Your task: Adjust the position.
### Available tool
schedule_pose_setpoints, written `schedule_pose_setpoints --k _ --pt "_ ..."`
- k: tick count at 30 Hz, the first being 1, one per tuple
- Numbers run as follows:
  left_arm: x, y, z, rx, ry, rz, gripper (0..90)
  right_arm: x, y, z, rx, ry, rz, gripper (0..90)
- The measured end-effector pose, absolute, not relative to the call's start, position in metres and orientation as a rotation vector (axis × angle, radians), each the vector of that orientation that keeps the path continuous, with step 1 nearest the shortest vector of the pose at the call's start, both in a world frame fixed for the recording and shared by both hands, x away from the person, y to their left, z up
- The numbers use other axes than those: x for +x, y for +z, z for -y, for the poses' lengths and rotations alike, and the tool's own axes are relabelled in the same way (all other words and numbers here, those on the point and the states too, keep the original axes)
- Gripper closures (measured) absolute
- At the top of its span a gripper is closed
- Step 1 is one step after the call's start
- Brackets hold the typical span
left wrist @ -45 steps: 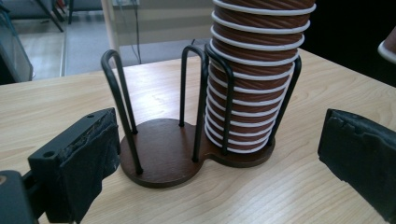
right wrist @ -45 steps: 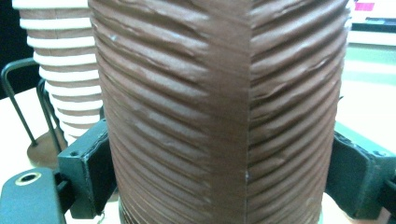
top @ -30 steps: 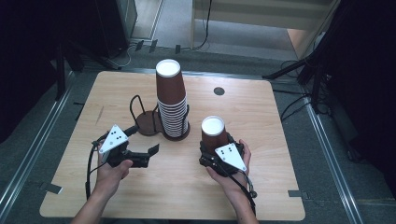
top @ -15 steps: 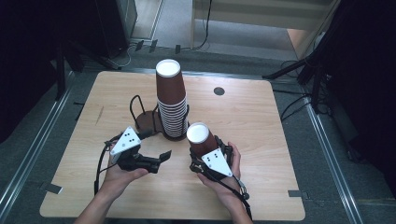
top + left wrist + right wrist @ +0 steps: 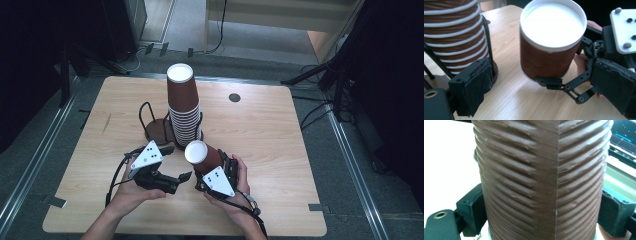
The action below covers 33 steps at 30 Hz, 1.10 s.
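On the wooden tabletop (image 5: 280, 130) a tall stack of brown ribbed paper cups (image 5: 183, 107) stood bottom-up in a black wire holder (image 5: 156, 126) near the middle. A single brown paper cup (image 5: 202, 155) was held off the tabletop in front of that stack, tilted, with its white end turned up and toward the left side.

The right gripper (image 5: 218, 175) clamped this cup: in the right gripper view the cup's ribbed wall (image 5: 541, 180) sat squarely between the two black jaws, one pad pressed against each side, the seam running down the middle. In the left gripper view the same cup (image 5: 551, 40) appeared ahead, gripped low on its body by the other gripper's linkage, a hand behind it.

The left gripper (image 5: 172, 181) lay just left of the cup, its jaws spread wide and holding nothing. From its own camera the cup stood between and beyond the two jaws, nearer the right-hand one, not touching either pad, while the stack (image 5: 454, 35) rose behind the left-hand jaw.
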State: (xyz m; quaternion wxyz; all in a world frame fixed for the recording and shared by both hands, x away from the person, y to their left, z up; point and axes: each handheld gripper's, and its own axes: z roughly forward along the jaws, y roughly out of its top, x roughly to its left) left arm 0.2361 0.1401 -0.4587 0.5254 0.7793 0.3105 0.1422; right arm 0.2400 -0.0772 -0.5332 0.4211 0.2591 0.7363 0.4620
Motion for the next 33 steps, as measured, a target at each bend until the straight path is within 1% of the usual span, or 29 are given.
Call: schedule_pose_setpoints --k 5,13,19,20,21,24,28,29,30,31,33 --pt "0.236 -0.458 -0.140 1.876 0.324 -0.739 7.1 0.237 -0.537 0.071 0.555 1.138 -1.867 11.5" --pt "0.234 -0.459 -0.133 1.931 0.292 -0.702 8.0 0.231 -0.542 0.063 0.424 1.108 -1.902 11.3" --pt "0.234 -0.460 -0.132 1.953 0.300 -0.705 15.2 0.229 -0.545 0.062 0.371 1.107 -1.922 11.1" --pt "0.234 -0.461 -0.132 1.956 0.305 -0.709 17.1 0.229 -0.545 0.062 0.367 1.108 -1.925 11.0" --pt "0.234 -0.461 -0.133 1.956 0.309 -0.707 21.3 0.229 -0.545 0.062 0.364 1.106 -1.925 10.6" --pt "0.234 -0.462 -0.133 1.952 0.291 -0.712 23.0 0.229 -0.546 0.062 0.374 1.096 -1.930 9.7" --pt "0.235 -0.462 -0.134 1.942 0.278 -0.713 23.8 0.230 -0.545 0.063 0.377 1.099 -1.941 7.5" --pt "0.234 -0.462 -0.134 1.941 0.283 -0.709 24.0 0.230 -0.545 0.063 0.383 1.101 -1.941 6.1" --pt "0.234 -0.462 -0.134 1.945 0.291 -0.711 24.1 0.229 -0.544 0.063 0.390 1.107 -1.939 1.8" --pt "0.234 -0.462 -0.134 1.946 0.298 -0.716 24.2 0.229 -0.543 0.063 0.394 1.116 -1.943 0.0" --pt "0.234 -0.462 -0.135 1.929 0.298 -0.719 24.4 0.228 -0.540 0.064 0.413 1.137 -1.929 0.0"
